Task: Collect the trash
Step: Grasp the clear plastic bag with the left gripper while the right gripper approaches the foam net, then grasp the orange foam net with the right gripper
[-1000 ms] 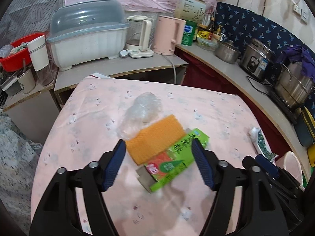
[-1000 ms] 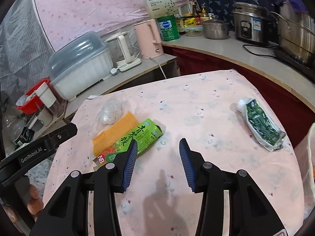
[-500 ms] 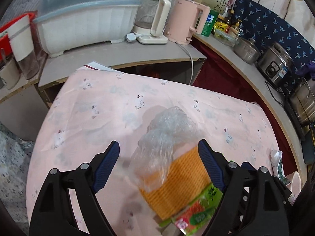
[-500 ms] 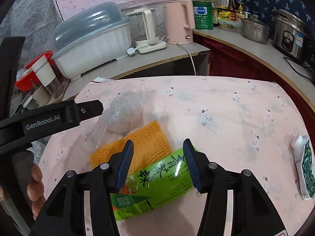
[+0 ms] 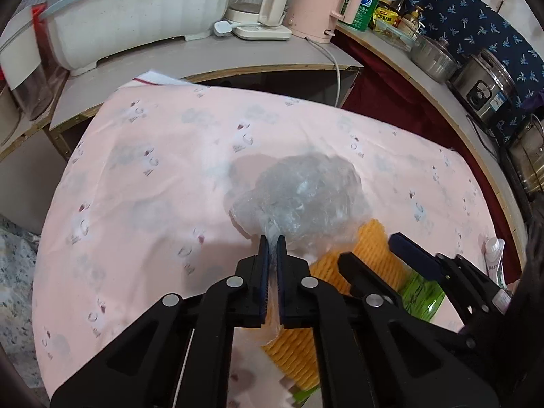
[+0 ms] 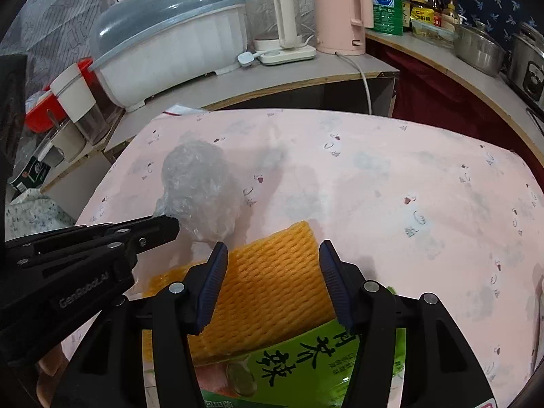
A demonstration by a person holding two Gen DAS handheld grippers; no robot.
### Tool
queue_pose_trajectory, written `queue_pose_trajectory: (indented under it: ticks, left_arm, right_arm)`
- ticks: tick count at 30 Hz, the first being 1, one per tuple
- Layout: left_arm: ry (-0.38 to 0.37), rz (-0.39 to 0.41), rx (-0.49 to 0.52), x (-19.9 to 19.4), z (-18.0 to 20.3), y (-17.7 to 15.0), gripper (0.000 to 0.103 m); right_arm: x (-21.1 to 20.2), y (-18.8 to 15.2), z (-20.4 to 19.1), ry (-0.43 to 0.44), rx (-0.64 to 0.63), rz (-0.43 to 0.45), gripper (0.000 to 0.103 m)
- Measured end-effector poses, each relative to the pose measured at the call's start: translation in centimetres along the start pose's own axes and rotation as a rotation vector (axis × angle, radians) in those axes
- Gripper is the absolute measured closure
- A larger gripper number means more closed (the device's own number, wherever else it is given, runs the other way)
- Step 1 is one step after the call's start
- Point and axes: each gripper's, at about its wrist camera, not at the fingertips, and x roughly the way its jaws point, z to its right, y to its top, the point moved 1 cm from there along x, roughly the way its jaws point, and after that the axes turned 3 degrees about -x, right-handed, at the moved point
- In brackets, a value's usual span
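Note:
A crumpled clear plastic bag [image 5: 299, 200] lies on the pink tablecloth [image 5: 153, 176]. My left gripper [image 5: 271, 241] is shut on the bag's near edge; it also shows in the right wrist view [image 6: 166, 227], touching the bag [image 6: 197, 183]. An orange foam net [image 6: 272, 289] lies on a green snack packet [image 6: 306, 367]. My right gripper [image 6: 272, 265] is open, its fingers on either side of the orange net. In the left wrist view the right gripper [image 5: 374, 255] sits over the net [image 5: 374, 248] and packet [image 5: 421, 295].
A counter behind the table holds a white dish rack [image 6: 170, 44], a blender [image 6: 275, 17] and a pink kettle [image 6: 340, 10]. Pots and a rice cooker [image 5: 486, 85] stand along the right counter. A small wrapper [image 5: 493, 258] lies near the table's right edge.
My left gripper moved forward and closed on the plastic bag. My right gripper advanced until its open fingers came to either side of the orange net.

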Motion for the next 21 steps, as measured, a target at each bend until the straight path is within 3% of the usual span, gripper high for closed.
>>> queue_pose_trajectory:
  ticks: [6, 13, 21]
  left_arm:
    - [0.004, -0.048, -0.026, -0.7, -1.3, -3.1, 0.100]
    - [-0.001, -0.053, 0.007, -2.6, 0.0, -7.1, 0.101]
    - [-0.014, -0.082, 0.022, -3.9, 1.2, -10.0, 0.101]
  right_arm:
    - [-0.8, -2.2, -0.5, -0.028, -0.052, -0.002, 0.047]
    - [-3.4, -5.7, -0.8, -0.037, -0.070, -0.012, 0.047]
    - [-5.6, -8.9, 0.2, 0.012, 0.017, -0.050, 0.045]
